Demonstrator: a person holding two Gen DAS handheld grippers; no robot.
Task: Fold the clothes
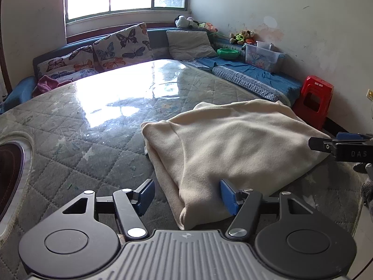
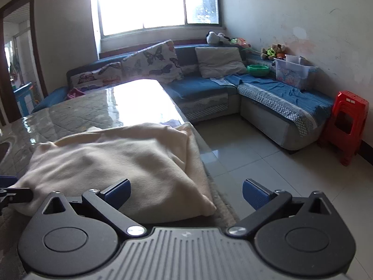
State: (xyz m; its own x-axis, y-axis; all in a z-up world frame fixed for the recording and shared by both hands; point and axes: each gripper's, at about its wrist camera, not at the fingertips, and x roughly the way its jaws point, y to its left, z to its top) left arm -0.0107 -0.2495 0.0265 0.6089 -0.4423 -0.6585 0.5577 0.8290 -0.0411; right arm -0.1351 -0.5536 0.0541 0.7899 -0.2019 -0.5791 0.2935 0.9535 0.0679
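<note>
A cream folded garment (image 1: 233,144) lies on the glass-topped quilted table (image 1: 93,121), near its right edge. My left gripper (image 1: 187,196) stands open around the garment's near left corner. Its right pad (image 1: 227,194) rests against the cloth and its left pad (image 1: 146,194) is clear of it. In the right wrist view the garment (image 2: 121,161) fills the lower left, and my right gripper (image 2: 186,194) is wide open over its near right corner, the right pad (image 2: 255,197) hanging past the table edge. The other gripper's finger (image 1: 319,144) shows at the garment's right side.
A blue corner sofa (image 2: 268,93) with butterfly cushions (image 1: 121,44) runs behind and to the right of the table. A red plastic stool (image 2: 347,126) stands by the wall. Tiled floor (image 2: 256,158) lies right of the table. A dark oval inset (image 1: 9,177) sits at the table's left.
</note>
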